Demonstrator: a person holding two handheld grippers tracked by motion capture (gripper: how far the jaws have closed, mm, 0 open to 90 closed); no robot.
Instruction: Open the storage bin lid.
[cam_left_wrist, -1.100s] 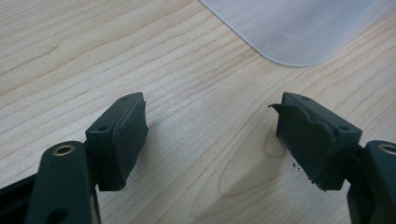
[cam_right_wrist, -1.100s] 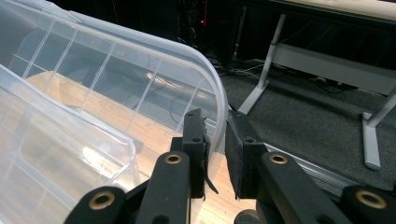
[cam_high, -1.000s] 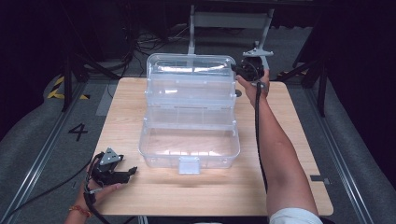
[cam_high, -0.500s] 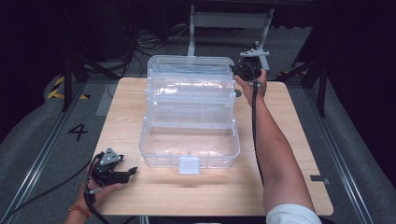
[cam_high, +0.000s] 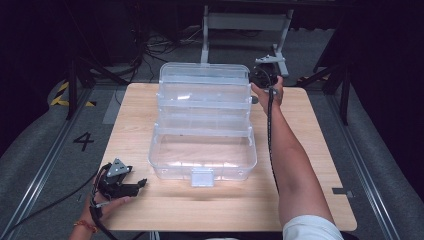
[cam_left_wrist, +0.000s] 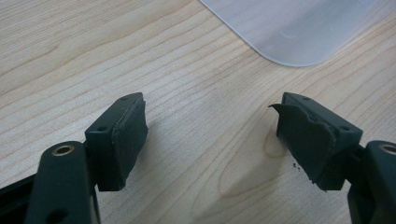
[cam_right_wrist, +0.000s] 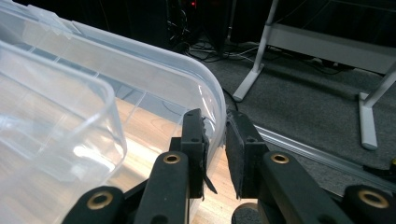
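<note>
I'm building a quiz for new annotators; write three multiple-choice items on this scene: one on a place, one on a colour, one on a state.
1. Where is the left gripper?
A. on the table's near left corner
B. inside the box
C. at the far right edge

2. What colour is the box?
A. solid black
B. clear
C. red

3. How does the right gripper stand?
A. wide open over bare table
B. closed on the box's rim
C. closed on a cable

Key: 1 A, the high view shows it lying by the near left corner, short of the box. 2 B, the wood shows through its walls. 3 B, the right gripper view shows its fingers pinching the clear rim at the box's far right corner.
</note>
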